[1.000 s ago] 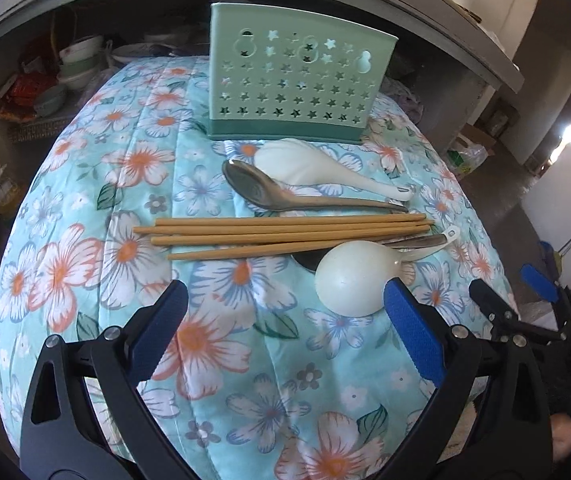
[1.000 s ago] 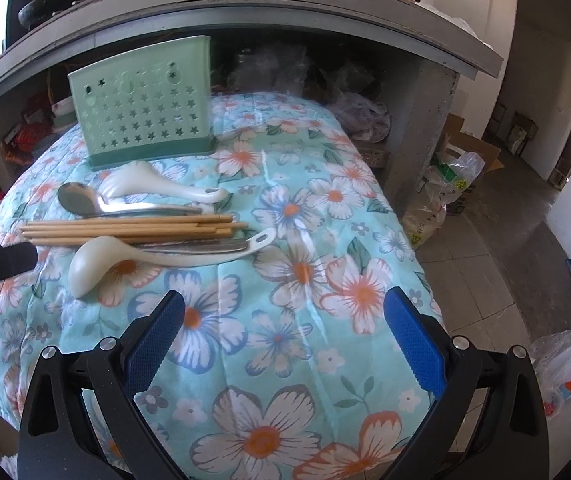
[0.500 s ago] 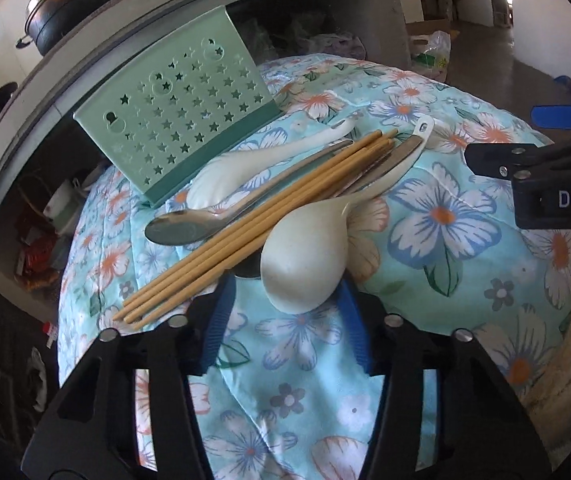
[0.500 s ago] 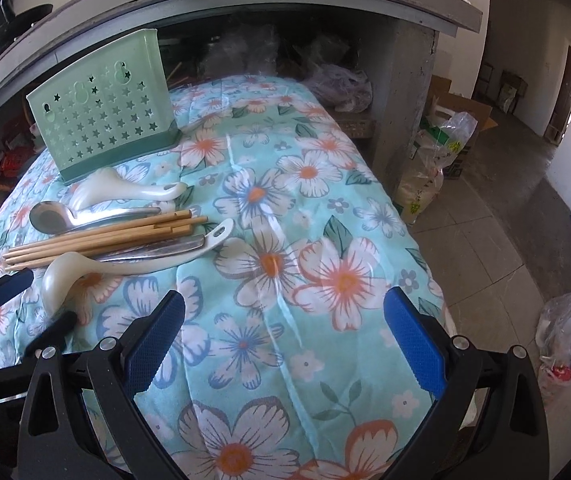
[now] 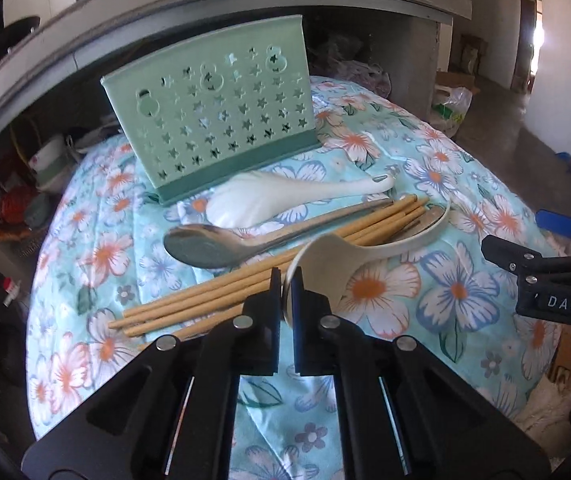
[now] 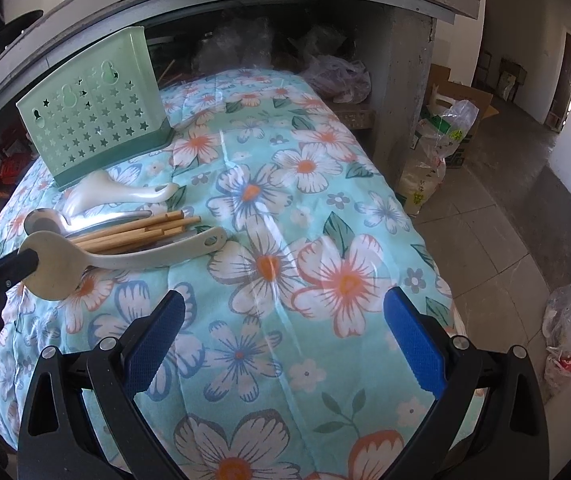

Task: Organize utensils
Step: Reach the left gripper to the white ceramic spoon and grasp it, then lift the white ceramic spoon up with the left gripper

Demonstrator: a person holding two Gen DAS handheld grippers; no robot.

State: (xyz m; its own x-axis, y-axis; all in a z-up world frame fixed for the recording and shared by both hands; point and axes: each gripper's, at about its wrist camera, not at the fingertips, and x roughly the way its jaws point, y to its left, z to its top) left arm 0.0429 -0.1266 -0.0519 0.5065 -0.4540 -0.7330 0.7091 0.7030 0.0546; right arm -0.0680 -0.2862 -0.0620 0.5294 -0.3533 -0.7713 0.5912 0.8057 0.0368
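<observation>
The cream ladle [image 5: 327,270] is clamped by its bowl rim in the left gripper [image 5: 284,292], whose jaws have just been closing and now stand almost together with only the thin rim between them. The rim was likely chosen because the bowl lay nearest and gives an edge that narrow pads can pinch. The bowl is tipped up on edge, while the handle end is seen resting across the chopsticks [image 5: 261,276], so the ladle is judged not yet lifted clear.

The remaining utensils lie in a row on the worktop [image 6: 325,208], which is covered by a floral cloth: a white spoon [image 5: 285,196] nearest the holder [image 5: 213,120], then a steel spoon [image 5: 221,240], then the chopsticks. The green holder stands upright behind them, its open top facing up, presumably so each piece can be dropped in handle or bowl first.

The right gripper [image 6: 281,340] is held wide open over bare cloth, with nothing between its pads, apparently kept aside and ready.
</observation>
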